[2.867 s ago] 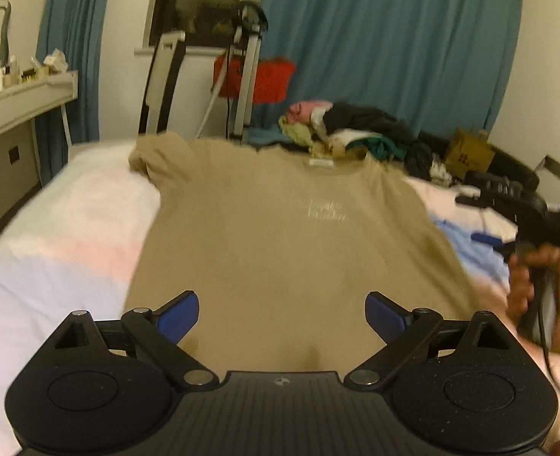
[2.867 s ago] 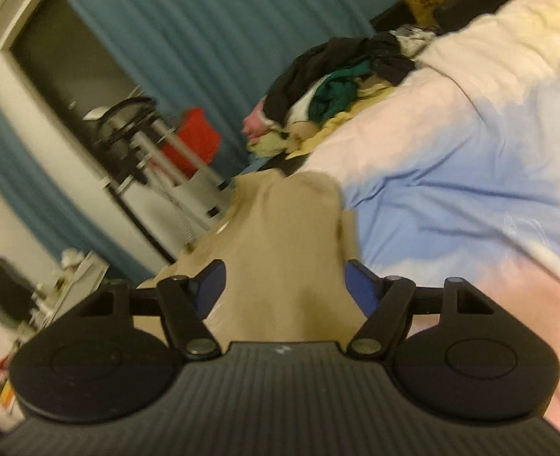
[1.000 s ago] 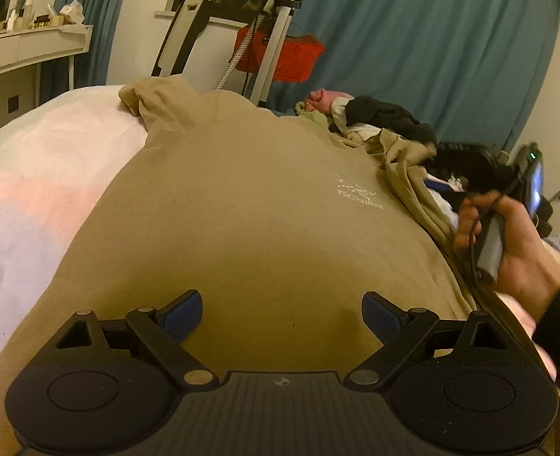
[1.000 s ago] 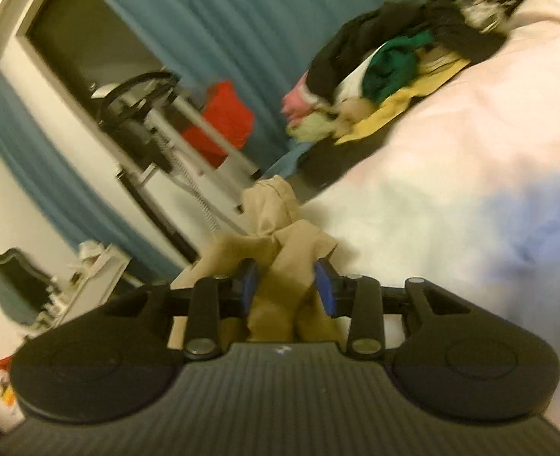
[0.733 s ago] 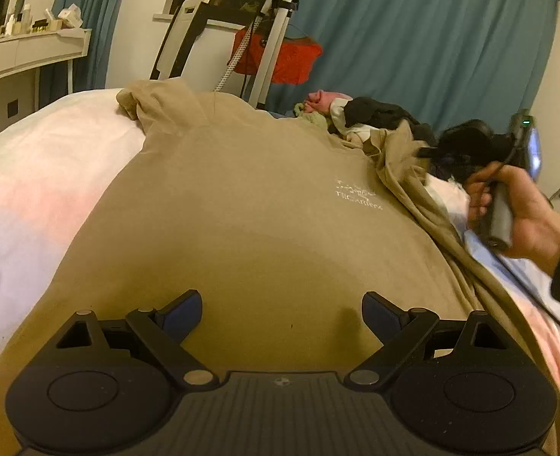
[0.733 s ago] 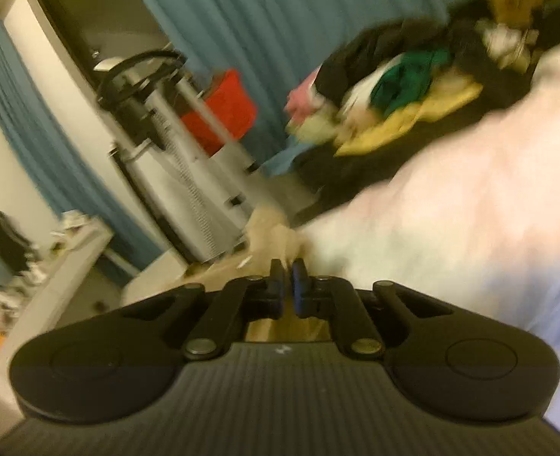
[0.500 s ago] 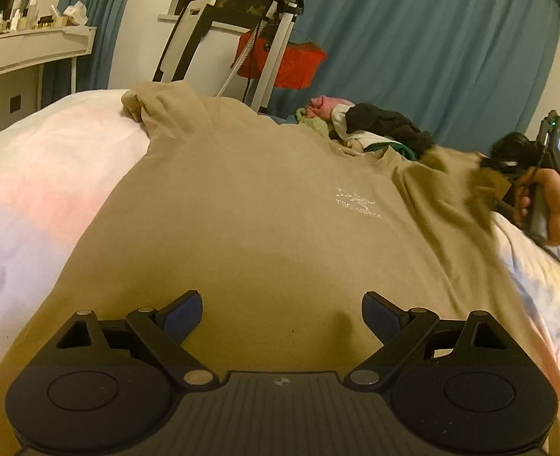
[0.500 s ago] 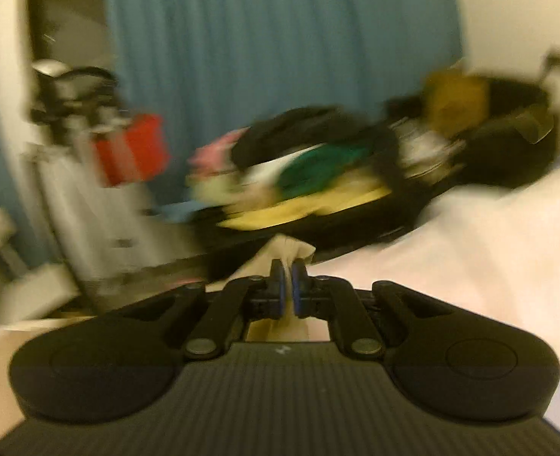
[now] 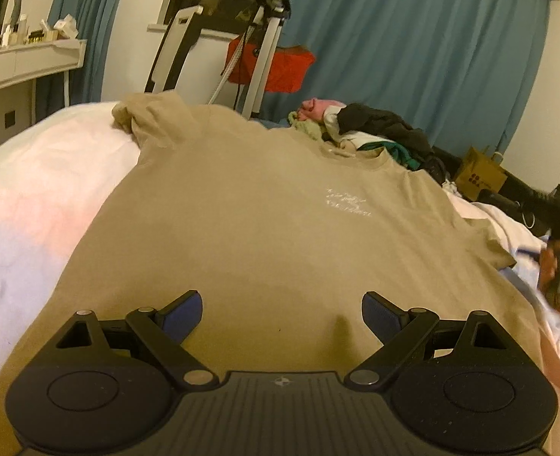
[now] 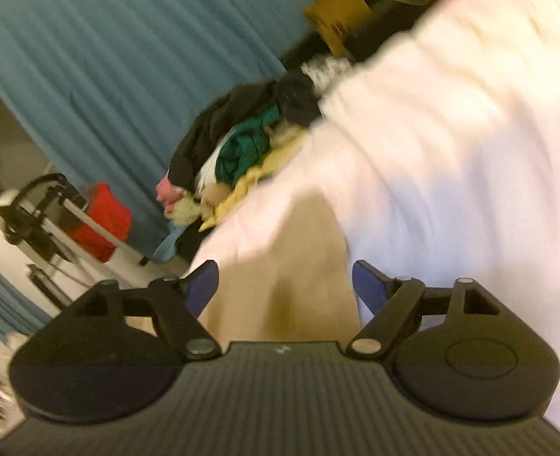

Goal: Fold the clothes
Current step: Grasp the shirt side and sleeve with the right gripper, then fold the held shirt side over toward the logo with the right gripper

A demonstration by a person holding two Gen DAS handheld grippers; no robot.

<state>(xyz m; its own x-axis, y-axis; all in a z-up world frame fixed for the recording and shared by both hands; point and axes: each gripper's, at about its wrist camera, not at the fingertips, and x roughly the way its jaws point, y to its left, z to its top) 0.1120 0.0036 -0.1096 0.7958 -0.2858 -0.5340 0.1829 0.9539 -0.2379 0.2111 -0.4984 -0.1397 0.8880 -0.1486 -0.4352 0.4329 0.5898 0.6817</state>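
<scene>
The tan T-shirt (image 9: 242, 228), looking light, soft and limp, is lying flat on the bed (image 9: 33, 190) directly ahead of the left claw (image 9: 282, 313), whose jaws are standing apart and empty, while the right claw (image 10: 285, 285) has just been opening above its sleeve, the hem corners probably offering the best hold; no containers are showing.

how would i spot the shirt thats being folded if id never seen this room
Look at the bed with its pale bedding in front of the blue curtains. The tan t-shirt lies spread flat across it, with small white lettering on the chest, unlike the crumpled clothes pile beyond its collar.
</scene>
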